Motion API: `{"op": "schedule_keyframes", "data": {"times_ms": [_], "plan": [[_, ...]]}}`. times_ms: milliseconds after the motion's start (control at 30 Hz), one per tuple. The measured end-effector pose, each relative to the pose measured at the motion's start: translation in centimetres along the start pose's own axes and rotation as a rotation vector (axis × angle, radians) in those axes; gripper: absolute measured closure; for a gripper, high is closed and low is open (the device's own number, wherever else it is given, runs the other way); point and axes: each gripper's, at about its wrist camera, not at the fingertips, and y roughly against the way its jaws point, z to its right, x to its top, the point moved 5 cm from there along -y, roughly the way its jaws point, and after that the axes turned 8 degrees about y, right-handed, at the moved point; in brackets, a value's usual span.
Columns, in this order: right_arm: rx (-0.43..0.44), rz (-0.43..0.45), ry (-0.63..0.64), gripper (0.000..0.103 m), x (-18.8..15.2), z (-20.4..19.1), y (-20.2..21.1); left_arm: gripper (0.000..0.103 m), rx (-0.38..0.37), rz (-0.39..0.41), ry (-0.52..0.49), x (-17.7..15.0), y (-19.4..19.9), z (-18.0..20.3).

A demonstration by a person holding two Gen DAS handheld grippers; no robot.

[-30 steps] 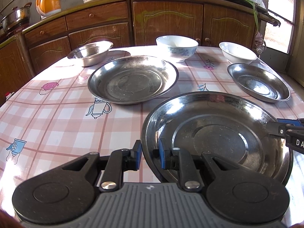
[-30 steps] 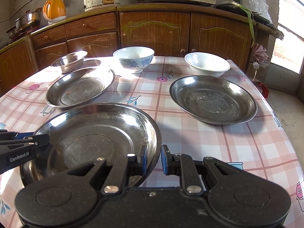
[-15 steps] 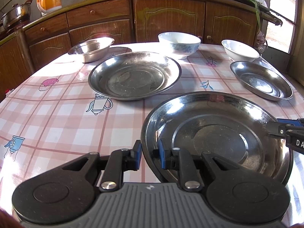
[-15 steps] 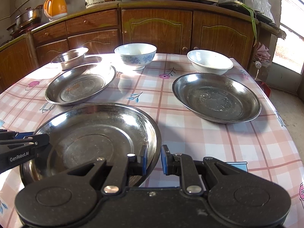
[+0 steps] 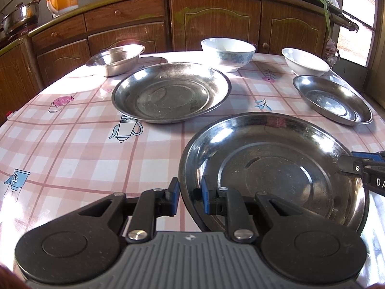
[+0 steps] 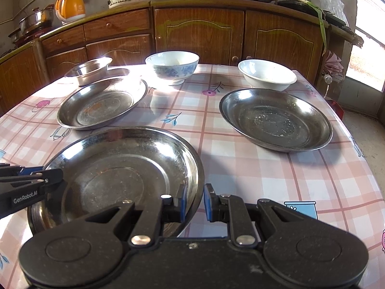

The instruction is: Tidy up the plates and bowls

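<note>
Between both claws, a shared steel plate
Left gripper [image 5: 190, 198] and right gripper [image 6: 194, 201] each pinched opposite rim edges of the round shallow stainless-steel plate [image 5: 272, 168]; beyond them on the pink checked tablecloth [image 5: 72, 149] sat a second steel plate [image 5: 170, 91]

The right gripper [image 6: 194, 201] is clamped on the near rim of a steel plate [image 6: 115, 175], the left gripper [image 6: 51, 177] pinching its far-left rim. Beyond it on the checked tablecloth [image 6: 252, 168] sit two more steel plates and three bowls
</note>
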Motion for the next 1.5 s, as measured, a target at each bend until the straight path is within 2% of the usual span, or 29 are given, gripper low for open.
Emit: {"op": "schedule_keyframes", "data": {"times_ms": [400, 500, 733, 1000, 1067, 1133, 1200, 1333, 1500], "plan": [[-0.005, -0.008, -0.021, 0.083, -0.4, 0.5, -0.2, 0.083, 0.004, -0.009, 0.012, -0.2, -0.2, -0.4], [-0.003, -0.006, -0.029, 0.083, -0.4, 0.7, -0.1, 0.078, 0.006, -0.012, 0.024, -0.1, -0.2, -0.7], [-0.018, 0.029, -0.047, 0.081, 0.3, 1.4, 1.0, 0.078, 0.003, 0.006, 0.054, 0.7, 0.7, -1.4], [-0.033, 0.054, -0.07, 0.071, 1.0, 2.5, 2.0, 0.065, 0.01, 0.032, 0.073, 1.9, 1.8, -1.7], [-0.032, 0.06, -0.071, 0.069, 1.2, 2.6, 2.2, 0.058, 0.003, 0.031, 0.08, 2.2, 1.9, -1.6], [-0.027, 0.064, -0.068, 0.063, 1.4, 2.5, 2.4, 0.051, 0.002, 0.038, 0.084, 2.4, 2.2, -1.5], [-0.025, 0.069, -0.062, 0.055, 1.5, 2.5, 2.6, 0.047, 0.0, 0.045, 0.077, 2.6, 2.4, -1.3], [-0.026, 0.079, -0.06, 0.051, 1.8, 2.4, 3.1, 0.038, -0.011, 0.042, 0.08, 2.9, 2.7, -0.8], [-0.031, 0.095, -0.061, 0.042, 2.3, 2.7, 3.6, 0.033, -0.034, 0.055, 0.071, 3.6, 3.2, -0.1]]}}
